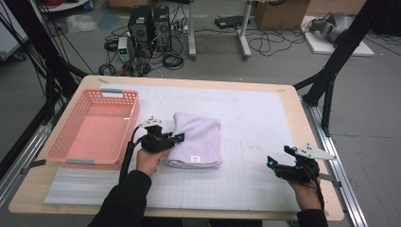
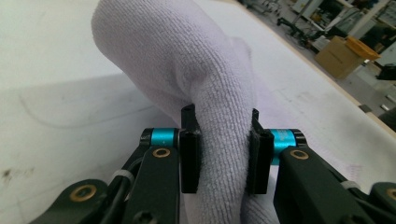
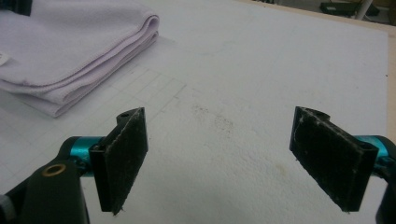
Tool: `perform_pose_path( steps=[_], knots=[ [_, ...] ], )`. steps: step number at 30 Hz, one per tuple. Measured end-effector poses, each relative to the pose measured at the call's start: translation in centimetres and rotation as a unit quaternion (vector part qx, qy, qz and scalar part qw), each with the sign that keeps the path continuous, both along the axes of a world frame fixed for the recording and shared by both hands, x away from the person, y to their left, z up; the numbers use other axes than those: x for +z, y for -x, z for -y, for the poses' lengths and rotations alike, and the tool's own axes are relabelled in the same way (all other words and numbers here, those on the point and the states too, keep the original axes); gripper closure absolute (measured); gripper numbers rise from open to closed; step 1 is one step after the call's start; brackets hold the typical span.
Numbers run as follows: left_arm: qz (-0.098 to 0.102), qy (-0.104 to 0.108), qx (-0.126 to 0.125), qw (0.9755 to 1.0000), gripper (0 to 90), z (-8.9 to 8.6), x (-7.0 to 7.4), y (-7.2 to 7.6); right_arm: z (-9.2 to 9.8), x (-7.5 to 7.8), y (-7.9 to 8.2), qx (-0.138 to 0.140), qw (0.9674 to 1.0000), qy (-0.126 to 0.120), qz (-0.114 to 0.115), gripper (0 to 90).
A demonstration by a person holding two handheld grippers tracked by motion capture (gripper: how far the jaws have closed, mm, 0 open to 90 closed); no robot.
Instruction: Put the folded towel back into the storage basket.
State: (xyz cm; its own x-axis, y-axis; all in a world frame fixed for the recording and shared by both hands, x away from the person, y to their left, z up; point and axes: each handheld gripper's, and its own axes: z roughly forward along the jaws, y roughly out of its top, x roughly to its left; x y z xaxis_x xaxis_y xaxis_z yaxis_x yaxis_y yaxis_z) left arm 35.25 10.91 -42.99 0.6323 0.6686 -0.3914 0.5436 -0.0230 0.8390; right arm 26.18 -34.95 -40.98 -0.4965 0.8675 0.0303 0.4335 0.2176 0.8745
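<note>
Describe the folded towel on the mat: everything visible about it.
The towel is pale lilac terry cloth, folded into a thick stack of layers, with a small white label near its front edge. It lies on the white gridded mat, just right of the pink basket. The left tool pinches its left edge, bunching the cloth up into a ridge between the pads.

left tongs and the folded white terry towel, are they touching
Touching. The left gripper view shows the left tongs with both black pads pressed into a pinched fold of the folded white terry towel.
</note>
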Motion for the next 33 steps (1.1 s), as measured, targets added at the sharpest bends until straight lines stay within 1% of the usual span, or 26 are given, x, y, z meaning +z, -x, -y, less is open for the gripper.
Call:
perform_pose_path(
  steps=[1,2,3,4,5,6,9,10,11,14,16,17,18,19,20,21,22,23,26,27,29,32,33],
  knots=[
    [0.02,-0.004,-0.006,0.9998,72.1,0.1,0.3,0.3,0.0,0.0,0.0,0.0,1.0,-0.001,0.001,18.2],
    [0.025,-0.005,-0.01,0.9996,72.1,0.0,0.4,0.4,0.0,0.0,0.0,0.0,1.0,-0.001,0.002,18.2],
    [0.025,-0.005,-0.01,0.9996,72.2,0.0,0.4,0.4,0.0,0.1,0.0,0.0,1.0,-0.001,0.002,18.2],
    [0.041,-0.007,-0.014,0.999,72.2,0.0,0.8,0.6,0.0,0.1,0.0,0.0,1.0,-0.001,0.001,18.2],
    [0.045,-0.005,-0.015,0.9989,72.2,0.0,1.0,0.7,0.0,0.0,0.0,0.0,1.0,-0.002,0.002,18.2],
    [0.045,-0.005,-0.015,0.9989,72.2,0.0,1.0,0.7,0.0,0.0,0.0,0.001,1.0,-0.001,0.001,18.2],
    [0.066,-0.006,-0.023,0.9975,72.2,-0.1,1.7,1.0,-0.1,0.1,0.0,0.002,1.0,0.0,0.002,18.2],
    [0.083,-0.007,-0.029,0.9961,72.3,-0.1,2.2,1.1,-0.1,0.1,0.0,0.003,1.0,-0.002,0.002,18.2],
    [0.095,-0.005,-0.034,0.9949,72.4,-0.2,2.5,1.3,-0.1,0.1,0.0,0.003,1.0,-0.002,0.004,18.2],
    [0.123,-0.003,-0.046,0.9913,72.4,-0.3,3.1,1.6,-0.1,0.1,0.0,0.002,1.0,-0.004,0.007,18.2],
    [0.149,-0.005,-0.054,0.9874,72.6,-0.5,3.6,1.8,-0.1,0.1,0.0,0.002,1.0,-0.003,0.007,18.2],
    [0.149,-0.005,-0.054,0.9874,72.6,-0.5,3.6,1.8,-0.1,0.1,0.0,0.002,1.0,-0.003,0.007,18.2],
    [0.16,-0.004,-0.058,0.9855,72.6,-0.5,3.8,1.9,0.0,0.1,0.0,0.002,1.0,-0.003,0.007,18.2],
    [0.177,-0.005,-0.061,0.9823,72.7,-0.7,4.2,2.1,0.0,0.1,0.0,0.002,1.0,-0.003,0.007,18.2],
    [0.177,-0.005,-0.061,0.9823,72.7,-0.7,4.2,2.1,-0.1,0.1,0.0,0.002,1.0,-0.003,0.007,18.2],
    [0.187,-0.004,-0.062,0.9804,72.7,-0.8,4.5,2.3,-0.1,0.1,0.0,0.002,1.0,-0.003,0.007,18.2],
    [0.193,-0.001,-0.063,0.9792,72.8,-0.9,4.7,2.3,-0.1,0.1,0.0,0.003,1.0,-0.001,0.007,18.2],
    [0.193,-0.001,-0.063,0.9792,72.8,-0.9,4.7,2.3,-0.1,0.1,0.0,0.003,1.0,-0.001,0.007,18.2],
    [0.204,0.003,-0.062,0.9769,72.7,-1.3,5.4,2.6,-0.2,0.0,0.0,0.002,1.0,-0.003,0.007,18.2],
    [0.204,0.003,-0.062,0.9769,72.7,-1.3,5.4,2.6,-0.2,0.0,0.0,0.002,1.0,-0.003,0.007,18.2],
    [0.208,0.007,-0.059,0.9762,72.7,-1.6,5.8,2.7,-0.1,0.1,0.0,0.004,1.0,-0.001,0.008,18.2],
    [0.221,0.013,-0.054,0.9737,72.8,-2.1,6.6,2.8,-0.2,0.1,0.0,0.004,0.9999,-0.003,0.009,18.2],
    [0.225,0.012,-0.055,0.9728,72.8,-2.3,6.9,2.8,-0.3,0.1,0.0,0.004,1.0,-0.003,0.009,18.2]
  ],
)
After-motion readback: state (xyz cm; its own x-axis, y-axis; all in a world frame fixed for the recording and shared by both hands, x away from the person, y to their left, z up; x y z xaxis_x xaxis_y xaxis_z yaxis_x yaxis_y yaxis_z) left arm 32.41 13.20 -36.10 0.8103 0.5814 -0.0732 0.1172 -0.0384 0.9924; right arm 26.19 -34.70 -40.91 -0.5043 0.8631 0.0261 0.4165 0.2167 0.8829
